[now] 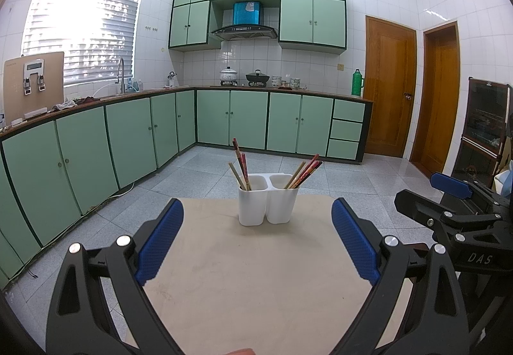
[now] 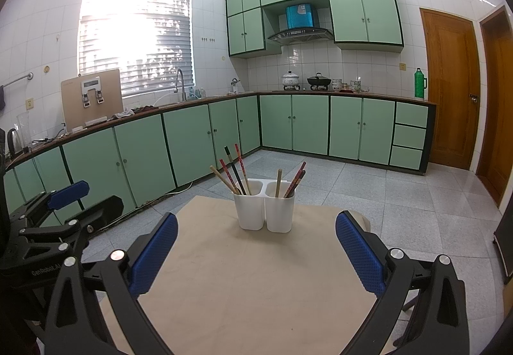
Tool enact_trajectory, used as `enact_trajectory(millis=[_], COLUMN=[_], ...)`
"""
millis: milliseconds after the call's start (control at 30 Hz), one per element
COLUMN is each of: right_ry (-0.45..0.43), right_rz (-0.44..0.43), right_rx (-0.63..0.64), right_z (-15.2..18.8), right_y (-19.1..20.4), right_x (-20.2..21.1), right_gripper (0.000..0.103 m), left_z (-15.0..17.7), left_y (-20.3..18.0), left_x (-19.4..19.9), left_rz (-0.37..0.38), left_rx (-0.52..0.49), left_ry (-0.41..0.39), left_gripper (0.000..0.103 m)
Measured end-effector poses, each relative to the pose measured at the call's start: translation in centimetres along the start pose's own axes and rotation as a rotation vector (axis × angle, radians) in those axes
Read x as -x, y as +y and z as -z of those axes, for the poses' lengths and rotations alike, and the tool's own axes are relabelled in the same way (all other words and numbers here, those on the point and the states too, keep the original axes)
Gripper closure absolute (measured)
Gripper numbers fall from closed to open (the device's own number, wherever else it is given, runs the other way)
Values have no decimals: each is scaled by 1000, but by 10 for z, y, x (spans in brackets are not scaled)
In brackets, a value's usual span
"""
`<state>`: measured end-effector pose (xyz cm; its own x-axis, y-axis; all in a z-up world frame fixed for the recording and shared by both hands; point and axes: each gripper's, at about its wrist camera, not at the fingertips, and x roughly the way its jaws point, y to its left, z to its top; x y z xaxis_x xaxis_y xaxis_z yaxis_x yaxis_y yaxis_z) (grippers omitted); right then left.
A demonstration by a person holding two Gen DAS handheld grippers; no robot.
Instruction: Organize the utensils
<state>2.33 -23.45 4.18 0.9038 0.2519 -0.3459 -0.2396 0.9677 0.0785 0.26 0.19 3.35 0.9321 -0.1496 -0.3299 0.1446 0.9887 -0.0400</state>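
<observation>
A white two-compartment holder (image 1: 267,204) (image 2: 264,209) stands near the far edge of a beige table (image 1: 256,275) (image 2: 250,284). Several chopsticks (image 1: 241,167) (image 2: 232,172) lean left out of its left compartment, and several more (image 1: 304,174) (image 2: 293,183) lean right out of its right one. My left gripper (image 1: 257,210) is open, well short of the holder, with nothing between its blue pads. My right gripper (image 2: 256,223) is open too, and empty. Each gripper shows at the edge of the other's view: the right one (image 1: 449,188), the left one (image 2: 69,191).
Green base cabinets (image 1: 128,137) line the left and far walls, with a sink, pots and a green flask (image 1: 357,82) on the counter. Two wooden doors (image 1: 389,89) stand at the right. A dark cabinet (image 1: 481,137) is close on the right. Grey tiled floor surrounds the table.
</observation>
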Motion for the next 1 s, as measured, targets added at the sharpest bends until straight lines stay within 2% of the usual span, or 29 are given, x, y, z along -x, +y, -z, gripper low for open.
enact_trajectory(millis=[1000], right_ry=[4], right_rz=[-1], right_rx=[1], right_z=[1], right_y=[1], right_x=[-1], right_gripper=[6], left_z=[0], left_y=[1], left_x=[-1], left_rz=[2], left_rx=[-2], left_ry=[7], left_gripper=[12])
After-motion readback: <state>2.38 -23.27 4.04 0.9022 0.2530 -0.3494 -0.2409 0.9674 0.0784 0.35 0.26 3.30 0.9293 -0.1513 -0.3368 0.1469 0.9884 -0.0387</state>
